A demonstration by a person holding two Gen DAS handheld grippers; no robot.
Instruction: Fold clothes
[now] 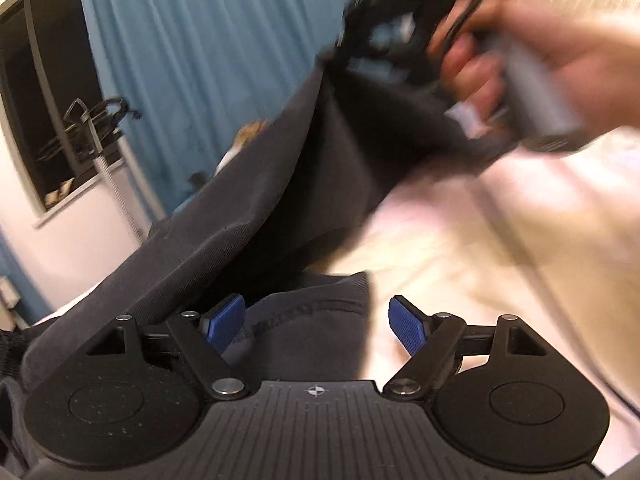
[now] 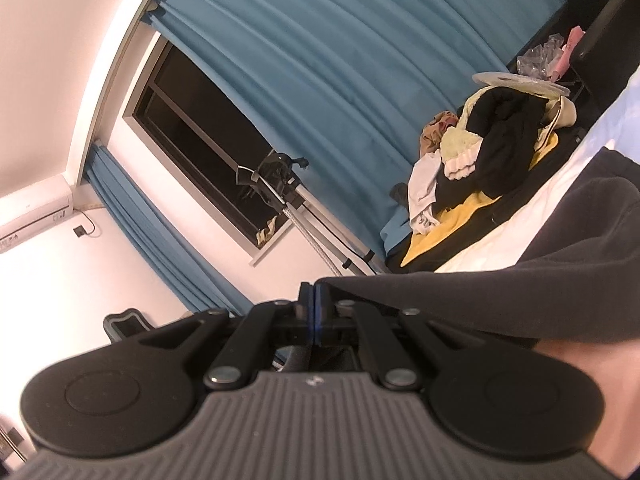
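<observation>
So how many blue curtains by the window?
2: a wide pleated blue fabric curtain right of the dark window, a narrower one left of it. More may sit off-frame.

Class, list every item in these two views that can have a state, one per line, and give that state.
left tool: open, nothing pinched, dark garment beneath.
right tool: shut on the dark garment's edge.
dark garment: lifted, draped, unfolded.
curtain: partly drawn, window showing.
clothes pile: heaped, unfolded.

Left gripper point(image 1: 318, 322) fingers spread wide, dark garment point(image 1: 248, 216) lying loose between them, stretching to 1 o'clock where the blurred right gripper point(image 1: 384, 56) pinches it, pale bed point(image 1: 480, 248) beneath, blue curtain point(image 1: 192, 52) at 11 o'clock
</observation>
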